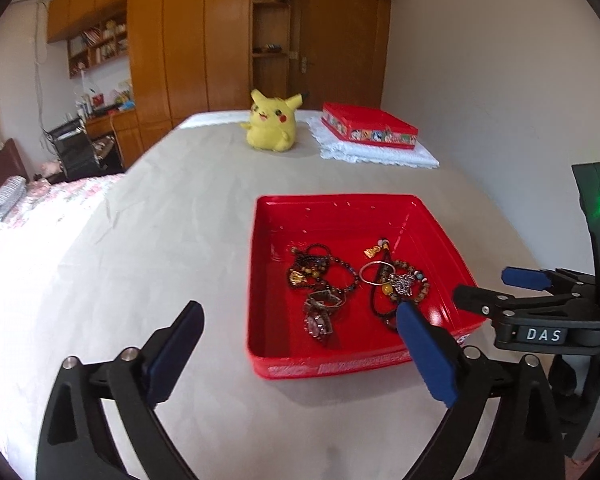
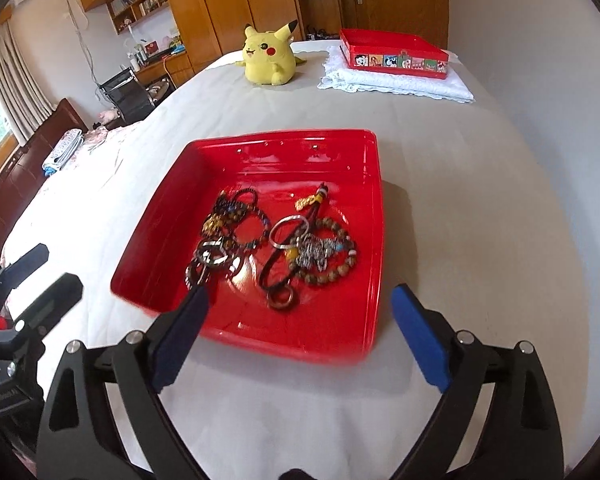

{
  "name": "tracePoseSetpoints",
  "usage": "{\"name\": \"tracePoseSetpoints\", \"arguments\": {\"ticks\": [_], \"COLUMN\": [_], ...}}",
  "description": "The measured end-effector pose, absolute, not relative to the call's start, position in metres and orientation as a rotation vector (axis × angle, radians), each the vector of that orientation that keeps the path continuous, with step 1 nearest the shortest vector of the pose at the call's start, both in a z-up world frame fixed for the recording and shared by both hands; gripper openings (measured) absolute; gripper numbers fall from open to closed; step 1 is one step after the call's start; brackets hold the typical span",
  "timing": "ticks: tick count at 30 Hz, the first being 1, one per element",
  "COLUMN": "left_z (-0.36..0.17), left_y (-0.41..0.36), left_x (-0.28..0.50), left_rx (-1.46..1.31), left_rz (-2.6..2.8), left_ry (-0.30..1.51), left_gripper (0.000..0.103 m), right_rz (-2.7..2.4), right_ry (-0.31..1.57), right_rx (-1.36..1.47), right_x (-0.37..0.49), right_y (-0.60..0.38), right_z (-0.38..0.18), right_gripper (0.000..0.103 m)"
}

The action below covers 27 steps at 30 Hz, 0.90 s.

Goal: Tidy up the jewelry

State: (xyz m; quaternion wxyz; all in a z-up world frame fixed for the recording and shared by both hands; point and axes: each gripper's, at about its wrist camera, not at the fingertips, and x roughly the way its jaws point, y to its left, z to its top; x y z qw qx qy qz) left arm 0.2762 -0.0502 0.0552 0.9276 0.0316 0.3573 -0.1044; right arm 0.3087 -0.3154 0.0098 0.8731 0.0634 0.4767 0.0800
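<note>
A shallow red tray lies on a bed covered by a grey sheet. Inside it sits a heap of jewelry: dark bead bracelets, a wristwatch, a metal ring with a sparkly charm and a brown bead bracelet. My left gripper hovers over the tray's near left corner, open, nothing between its blue pads. My right gripper hangs open above the tray's near edge, empty too. Each gripper shows at the edge of the other's view.
A yellow plush toy sits at the far end of the bed. Beside it a red decorated tin rests on a folded white lace cloth. Wooden wardrobes and a desk stand behind.
</note>
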Motion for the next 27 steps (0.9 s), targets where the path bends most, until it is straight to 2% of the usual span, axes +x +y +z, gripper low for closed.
{"name": "tracePoseSetpoints", "arguments": {"ticks": [6,13,17,27], "left_z": [0.061,0.055,0.047,0.032], "left_y": [-0.043,-0.047,-0.049,-0.054], "left_x": [0.247,0.225,0.23,0.263], "left_rx": [0.073,0.07,0.048,0.053], "left_rz": [-0.202,-0.213,-0.239,-0.198], "left_ry": [0.723,0.818,0.906,0.998], "left_gripper": [0.099,0.099,0.099,0.099], "right_rz": [0.143,0.179,0.186,0.171], "right_ry": [1.029,1.061,1.099,1.157], "right_rx": [0.135,0.175,0.185,0.232], "right_x": [0.285,0.259,0.25,0.254], "right_y": [-0.314,-0.31,-0.307,-0.31], "right_z": [0.014,0.017,0.015,0.004], "right_gripper": [0.096,0.097,0.097,0.097]}}
